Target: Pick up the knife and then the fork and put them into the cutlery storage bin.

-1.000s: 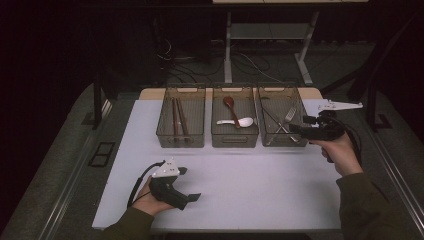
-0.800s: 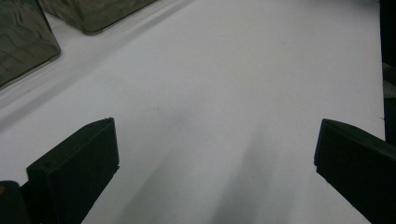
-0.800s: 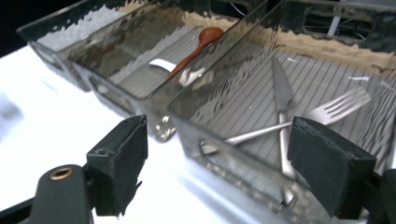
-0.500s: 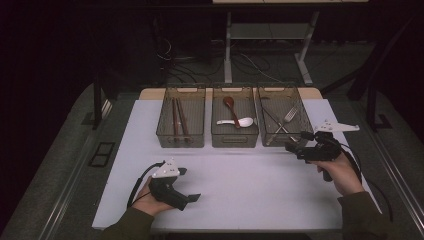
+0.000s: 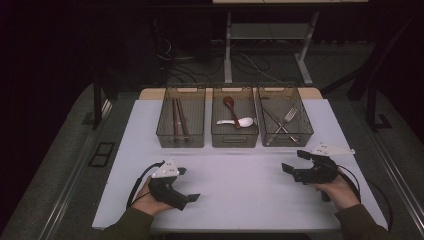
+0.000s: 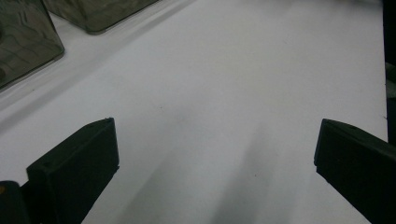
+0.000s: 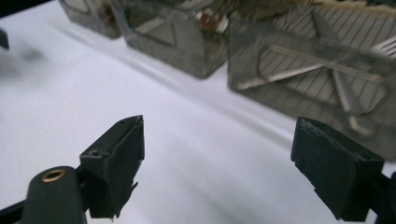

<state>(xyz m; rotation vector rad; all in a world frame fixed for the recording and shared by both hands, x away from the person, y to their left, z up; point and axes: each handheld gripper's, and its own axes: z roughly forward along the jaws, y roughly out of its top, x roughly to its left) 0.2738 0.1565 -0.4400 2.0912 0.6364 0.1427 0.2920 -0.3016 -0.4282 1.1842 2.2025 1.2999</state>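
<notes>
High view: right tool (image 5: 291, 164), jaws just opened wide with nothing between them, low over white desk (image 5: 240, 185); fork basket (image 5: 284, 122) just beyond it. Left tool (image 5: 189, 185), jaws apart, empty, chopstick basket (image 5: 181, 123) well beyond

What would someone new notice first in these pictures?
Three clear bins stand in a row at the far edge of the white table: the left bin holds chopsticks, the middle bin spoons, the right bin forks. Nearer, the left gripper and right gripper rest open and empty.
</notes>
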